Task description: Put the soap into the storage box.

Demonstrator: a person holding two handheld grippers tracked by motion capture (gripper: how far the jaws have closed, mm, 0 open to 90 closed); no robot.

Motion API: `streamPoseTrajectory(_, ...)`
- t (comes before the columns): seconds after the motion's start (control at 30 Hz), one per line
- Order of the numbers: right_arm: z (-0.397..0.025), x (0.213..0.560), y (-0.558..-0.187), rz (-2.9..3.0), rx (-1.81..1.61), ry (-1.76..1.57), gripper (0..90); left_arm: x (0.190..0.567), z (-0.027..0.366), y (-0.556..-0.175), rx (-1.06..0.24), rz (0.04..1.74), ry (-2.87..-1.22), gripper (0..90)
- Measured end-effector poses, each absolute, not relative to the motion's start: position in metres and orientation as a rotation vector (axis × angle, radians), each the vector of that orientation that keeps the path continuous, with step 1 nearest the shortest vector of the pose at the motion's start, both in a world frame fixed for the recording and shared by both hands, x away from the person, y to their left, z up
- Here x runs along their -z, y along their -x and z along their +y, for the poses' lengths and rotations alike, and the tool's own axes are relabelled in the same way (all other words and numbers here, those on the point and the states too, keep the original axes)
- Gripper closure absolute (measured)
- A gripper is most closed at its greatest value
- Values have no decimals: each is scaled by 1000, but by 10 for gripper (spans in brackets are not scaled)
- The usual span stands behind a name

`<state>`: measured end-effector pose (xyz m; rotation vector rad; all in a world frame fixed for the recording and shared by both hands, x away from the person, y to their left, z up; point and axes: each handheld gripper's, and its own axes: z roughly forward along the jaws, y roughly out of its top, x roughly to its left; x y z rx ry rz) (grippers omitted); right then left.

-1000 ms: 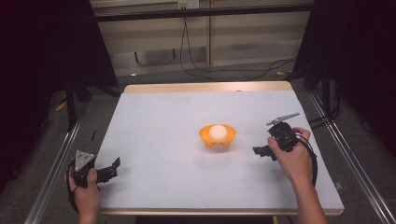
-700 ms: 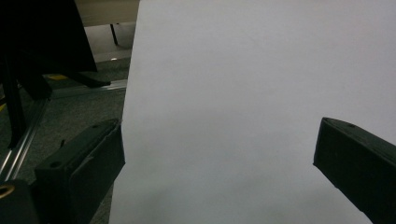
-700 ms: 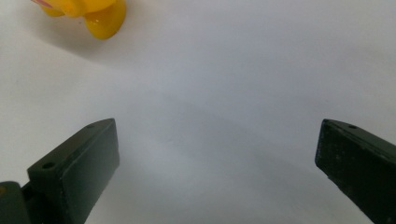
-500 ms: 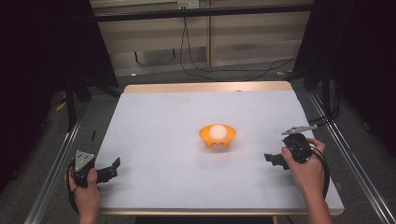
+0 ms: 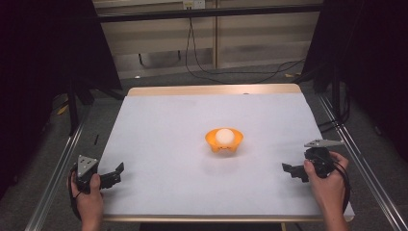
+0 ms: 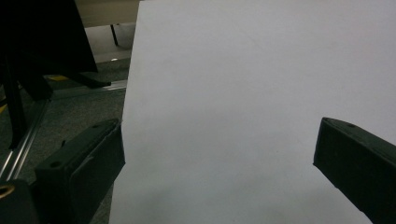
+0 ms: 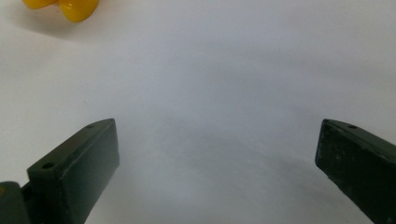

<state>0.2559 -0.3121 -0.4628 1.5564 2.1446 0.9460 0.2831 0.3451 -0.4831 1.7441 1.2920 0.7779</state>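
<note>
My left gripper point(image 5: 114, 174) rests at the near left corner of the white table point(image 5: 168, 134), jaws spread wide on nothing. My right gripper point(image 5: 292, 171) sits near the right edge, equally agape. Farther off, mid-table, the orange bowl point(image 5: 224, 141) cradles a white ball point(image 5: 224, 135).

The left gripper point(image 5: 114, 175) is held low at the table's near left corner by the left hand point(image 5: 89, 202), its jaws spread wide and empty. The right gripper point(image 5: 291, 171) is held near the right edge by the right hand point(image 5: 328, 185), jaws likewise wide apart, pointed toward the table's middle.
</note>
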Motion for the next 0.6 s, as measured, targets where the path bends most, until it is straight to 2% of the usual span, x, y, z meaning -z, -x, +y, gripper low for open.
streamPoseTrajectory(0.6, -349, 474, -213, 1955, -1066, -1567, 0, 483, 346, -282, -784, 1287, -1741, 19)
